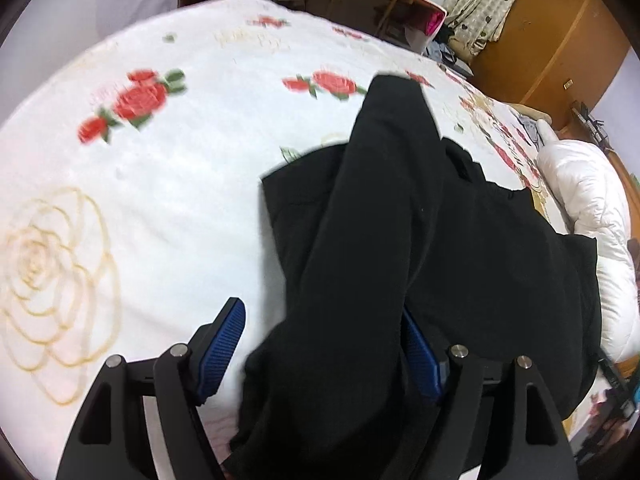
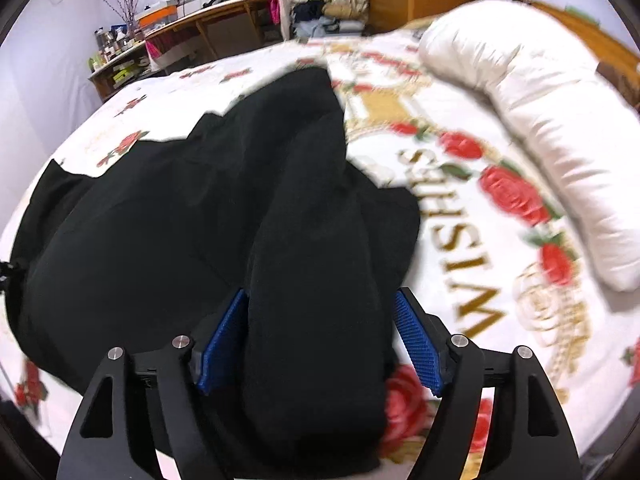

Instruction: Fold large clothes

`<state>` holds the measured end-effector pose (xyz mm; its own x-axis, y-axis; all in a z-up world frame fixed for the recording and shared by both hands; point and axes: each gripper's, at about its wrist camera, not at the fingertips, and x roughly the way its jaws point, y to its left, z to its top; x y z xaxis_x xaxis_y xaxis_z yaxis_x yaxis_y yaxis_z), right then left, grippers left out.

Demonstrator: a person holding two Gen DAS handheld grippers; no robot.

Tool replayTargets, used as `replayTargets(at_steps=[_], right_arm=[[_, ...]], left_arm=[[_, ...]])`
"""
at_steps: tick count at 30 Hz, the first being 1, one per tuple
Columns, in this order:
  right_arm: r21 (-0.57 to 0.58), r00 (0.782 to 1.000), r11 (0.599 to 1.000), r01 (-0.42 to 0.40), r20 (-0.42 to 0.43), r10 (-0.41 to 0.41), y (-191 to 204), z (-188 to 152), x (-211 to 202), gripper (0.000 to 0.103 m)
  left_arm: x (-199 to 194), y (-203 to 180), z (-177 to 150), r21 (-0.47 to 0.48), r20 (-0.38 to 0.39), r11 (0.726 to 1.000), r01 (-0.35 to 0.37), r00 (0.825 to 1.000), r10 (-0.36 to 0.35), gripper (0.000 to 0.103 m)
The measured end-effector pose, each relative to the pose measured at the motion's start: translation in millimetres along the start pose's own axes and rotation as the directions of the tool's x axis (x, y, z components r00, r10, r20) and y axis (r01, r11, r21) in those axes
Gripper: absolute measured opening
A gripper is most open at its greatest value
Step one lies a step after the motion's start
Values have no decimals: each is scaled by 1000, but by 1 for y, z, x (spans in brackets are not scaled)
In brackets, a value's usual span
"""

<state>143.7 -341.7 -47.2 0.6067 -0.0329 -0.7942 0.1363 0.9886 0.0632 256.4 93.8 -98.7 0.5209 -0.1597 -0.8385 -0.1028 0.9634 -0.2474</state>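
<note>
A bed (image 1: 168, 184) covered with a white blanket printed with red roses is filling both views, and the black garment (image 1: 460, 248) is lying spread across it. In the right wrist view the same bed (image 2: 460, 208) is showing gold lettering and more roses, with the black garment (image 2: 152, 232) sprawling over its left and middle part. A white duvet (image 2: 540, 120) is sitting bunched along the far right edge of the bed, well apart from the garment; it is also showing in the left wrist view (image 1: 592, 216), just beside the garment's far edge. A wooden desk (image 2: 224, 20) is standing beyond the bed, near the window.

A long fold of the garment is running from the bed down between the fingers of each gripper. The left gripper (image 1: 324, 356) is standing wide open: its right blue pad is touching the cloth, while its left pad is apart from it, with bare blanket showing in the gap. The right gripper (image 2: 320, 344) is also standing wide open, the thick roll of black cloth lying between its pads; the left pad is pressing against the cloth and the right pad is sitting just beside it. Whether either gripper is actually pinching the fabric I cannot tell, since the views are blurring.
</note>
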Motion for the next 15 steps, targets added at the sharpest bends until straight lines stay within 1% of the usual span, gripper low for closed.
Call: replayTargets(at_steps=[3, 4, 5, 7, 9, 11, 13, 14, 15], right_arm=[[34, 998, 998, 54, 43, -56, -8, 8, -26, 75], [48, 997, 997, 52, 55, -55, -8, 12, -35, 75], [51, 997, 998, 44, 62, -47, -5, 14, -40, 75], [24, 997, 1000, 3, 81, -5, 9, 18, -48, 75], [-5, 996, 999, -40, 84, 40, 25, 21, -45, 74], [-20, 994, 997, -72, 85, 74, 40, 23, -36, 74], [-20, 995, 996, -93, 47, 94, 47, 26, -17, 74], [-14, 996, 996, -87, 20, 87, 47, 27, -6, 72], [-2, 997, 997, -76, -16, 76, 47, 27, 8, 67]], left_arm=[[-29, -3, 3, 10, 72, 999, -35, 997, 35, 77], [-38, -6, 5, 12, 94, 999, -37, 995, 36, 77], [-46, -10, 7, 19, 115, 999, -35, 993, 33, 77], [-57, -22, 9, 43, 132, 999, 10, 991, -15, 77], [-60, -38, 7, 99, 140, 995, 23, 989, -37, 78], [-46, -50, 6, 167, 117, 986, 20, 992, -40, 78], [-21, -55, 7, 207, 65, 978, -15, 998, 2, 78], [-5, -53, 8, 214, 34, 976, -32, 999, 25, 78], [6, -49, 9, 211, 19, 976, -58, 998, 55, 78]])
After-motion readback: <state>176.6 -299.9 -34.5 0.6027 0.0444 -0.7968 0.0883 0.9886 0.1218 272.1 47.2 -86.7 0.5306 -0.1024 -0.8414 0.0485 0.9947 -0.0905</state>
